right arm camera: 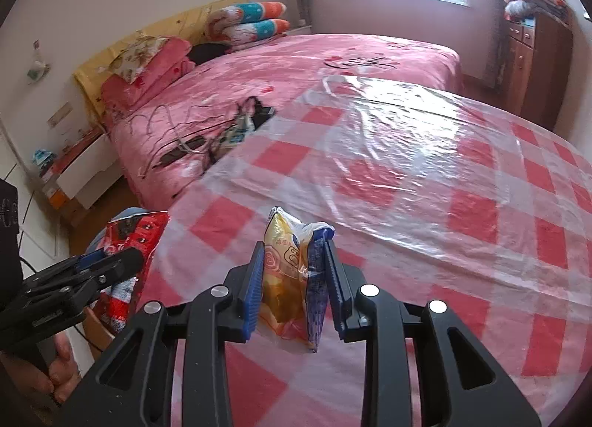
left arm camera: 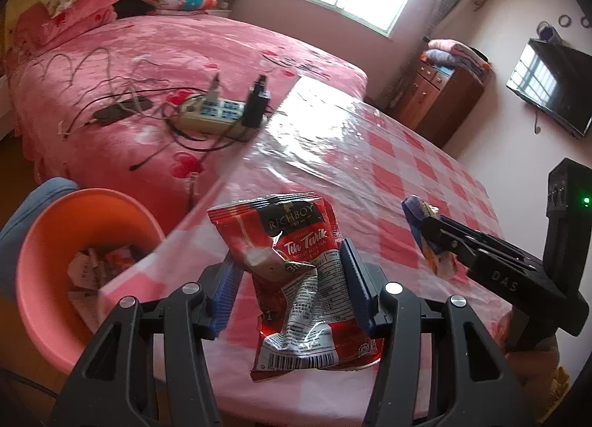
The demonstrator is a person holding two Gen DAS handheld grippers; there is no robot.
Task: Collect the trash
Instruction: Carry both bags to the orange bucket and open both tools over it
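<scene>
Left wrist view, left to right. At 9 o'clock, below the table edge, stands an orange bin [left arm camera: 55, 242] that already holds crumpled paper scraps [left arm camera: 92, 264]; part of the collecting is therefore judged done. At 6 o'clock the left hand-held gripper [left arm camera: 292, 279] is clamped on a red tea sachet wrapper [left arm camera: 292, 268], its blue pads pressing the crumpled foil from both sides and the packet lifted clear of the checked table [left arm camera: 407, 168]. At 3 o'clock the right hand-held gripper [left arm camera: 431, 227] enters, closed on a yellow-and-blue snack wrapper [left arm camera: 436, 256], also carried above the cloth. Behind, from 10 to 12 o'clock, a pink bed [left arm camera: 185, 42] bears a power strip [left arm camera: 214, 112] and tangled cables; these are not trash.

Right wrist view, left to right. At 8 o'clock the left hand-held gripper [right arm camera: 111, 260] appears with the red tea sachet wrapper [right arm camera: 129, 242] hanging over the table's near-left edge. At 6 o'clock the right hand-held gripper [right arm camera: 296, 279] pinches the yellow-and-blue snack wrapper [right arm camera: 285, 271] upright between its pads. From 12 to 3 o'clock the table [right arm camera: 407, 175], under clear plastic, shows no further litter.

Judged state: both wrappers picked up, neither yet in the orange bin. What remains is to carry each over the bin's mouth and release it, the left wrapper being nearer.
</scene>
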